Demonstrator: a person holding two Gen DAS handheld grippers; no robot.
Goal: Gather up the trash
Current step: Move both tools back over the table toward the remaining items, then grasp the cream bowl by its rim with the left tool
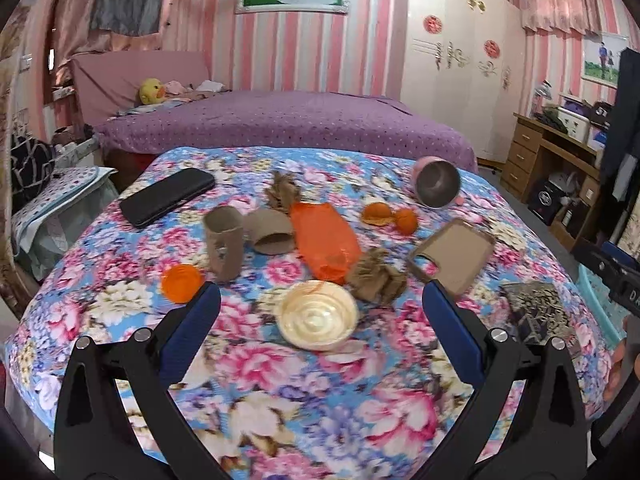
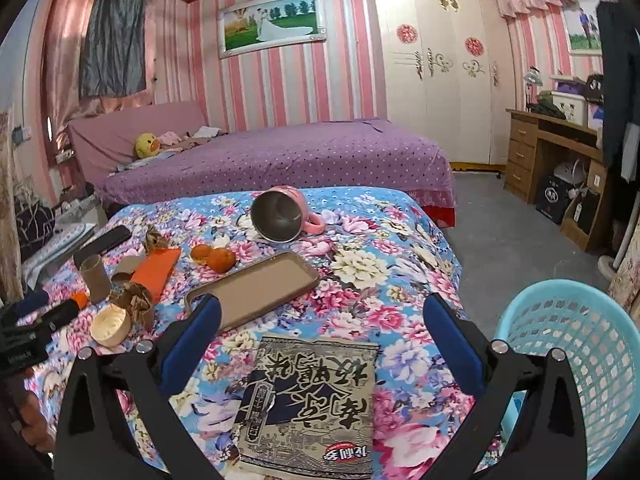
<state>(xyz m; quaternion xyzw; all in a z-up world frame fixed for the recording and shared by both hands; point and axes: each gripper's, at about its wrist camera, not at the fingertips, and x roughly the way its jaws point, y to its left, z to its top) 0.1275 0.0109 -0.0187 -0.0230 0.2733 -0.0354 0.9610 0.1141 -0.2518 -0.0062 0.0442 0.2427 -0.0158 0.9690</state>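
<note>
Trash lies on a floral-clothed table. In the left wrist view a cream paper bowl sits between the fingers of my open, empty left gripper. Beyond it are crumpled brown paper, an orange plastic bag, two cardboard tubes, an orange lid and orange peels. In the right wrist view my open, empty right gripper hovers over a grey printed snack wrapper. A light-blue trash basket stands at the table's right.
A black phone, a brown phone case and a tipped pink mug also lie on the table. A purple bed stands behind. A wooden desk is at the right wall.
</note>
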